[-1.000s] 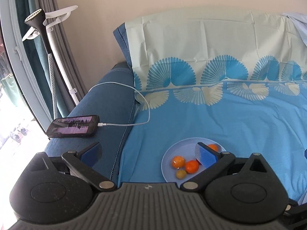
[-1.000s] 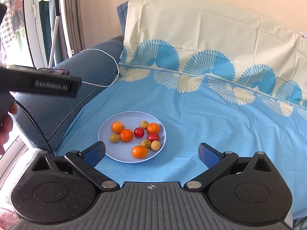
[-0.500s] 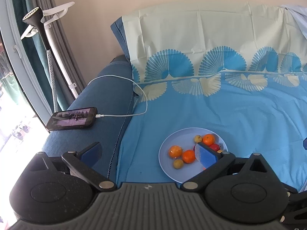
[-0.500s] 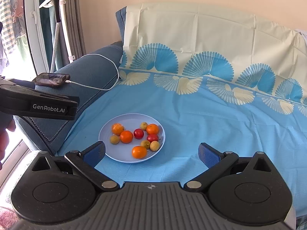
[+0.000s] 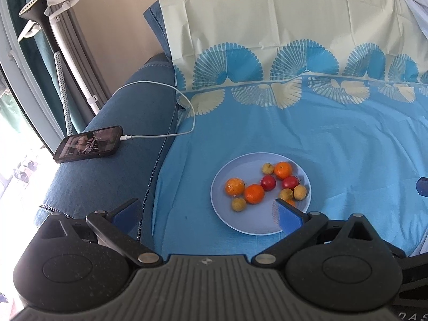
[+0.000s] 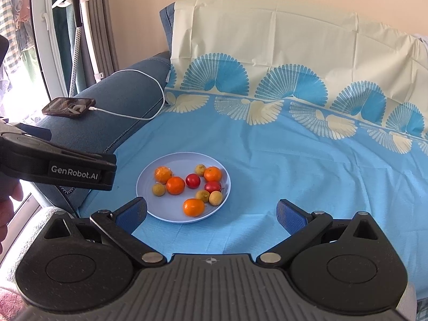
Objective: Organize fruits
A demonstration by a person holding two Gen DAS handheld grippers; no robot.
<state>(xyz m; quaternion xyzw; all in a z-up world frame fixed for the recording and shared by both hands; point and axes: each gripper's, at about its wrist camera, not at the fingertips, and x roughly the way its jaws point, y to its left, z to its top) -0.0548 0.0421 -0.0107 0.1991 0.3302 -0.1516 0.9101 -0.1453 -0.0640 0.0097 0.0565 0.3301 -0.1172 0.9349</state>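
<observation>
Blue pads tip both grippers, and both sets of jaws stand wide apart, holding nothing. In the right wrist view the right gripper point(image 6: 211, 211) hangs over the blue sheet point(image 6: 267, 147); its left pad sits just beside the plate's near rim at 7 o'clock, whether touching cannot be told, and its right pad is over bare sheet. In the left wrist view the left gripper point(image 5: 206, 214) spans the sofa arm's seam, its right pad overlapping the plate point(image 5: 240, 165) at 5 o'clock and hiding most of one orange.

The pale blue plate lies flat on the sheet and carries all the fruit: four oranges point(image 6: 175, 185), two red fruits point(image 6: 193, 180) at the middle, and four small yellow-brown fruits point(image 6: 158, 188) scattered among them.

Beyond, at 10 o'clock, a phone point(image 5: 89, 144) lies on the sofa arm point(image 5: 128, 112), with a white cable point(image 5: 160, 135) plugged in. A garment steamer point(image 5: 40, 21) stands by the curtain.
</observation>
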